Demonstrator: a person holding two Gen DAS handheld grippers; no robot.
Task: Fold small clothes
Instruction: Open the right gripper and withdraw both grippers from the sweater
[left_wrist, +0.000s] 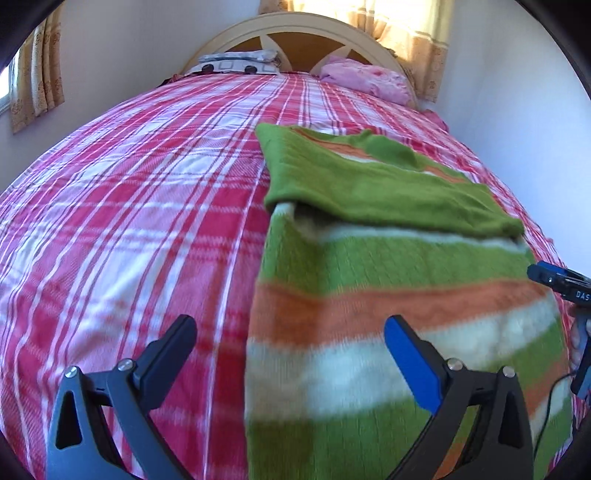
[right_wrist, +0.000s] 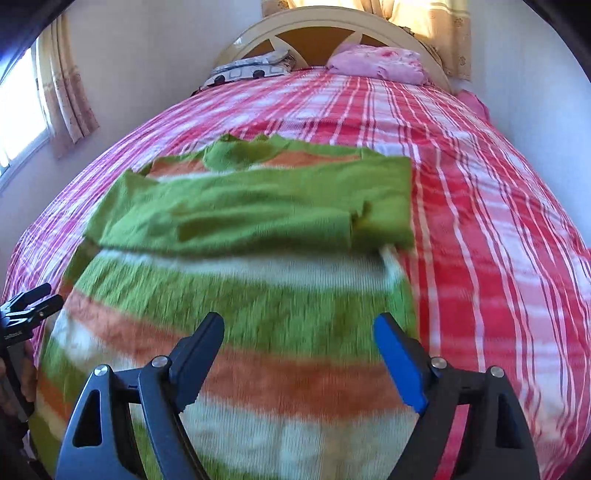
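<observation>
Striped green sweater (right_wrist: 229, 295), sleeves folded across, flat on bed

Black left tongs (left_wrist: 290, 354) and right tongs (right_wrist: 299, 345), each with one blue pad, silver screws, triangular cut-outs.

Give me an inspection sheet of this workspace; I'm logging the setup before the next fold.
Surface: bed with a red and white plaid cover.
Job's things: striped green, orange and white sweater lying flat, both green sleeves folded across it.
Clutter: patterned pillow and pink pillow at the headboard.
Grippers: left tool open and empty; right tool open and empty above the sweater's lower part.
Cables: thin dark cable beside the right tool.
Surroundings: headboard, yellow curtains, white walls.
</observation>
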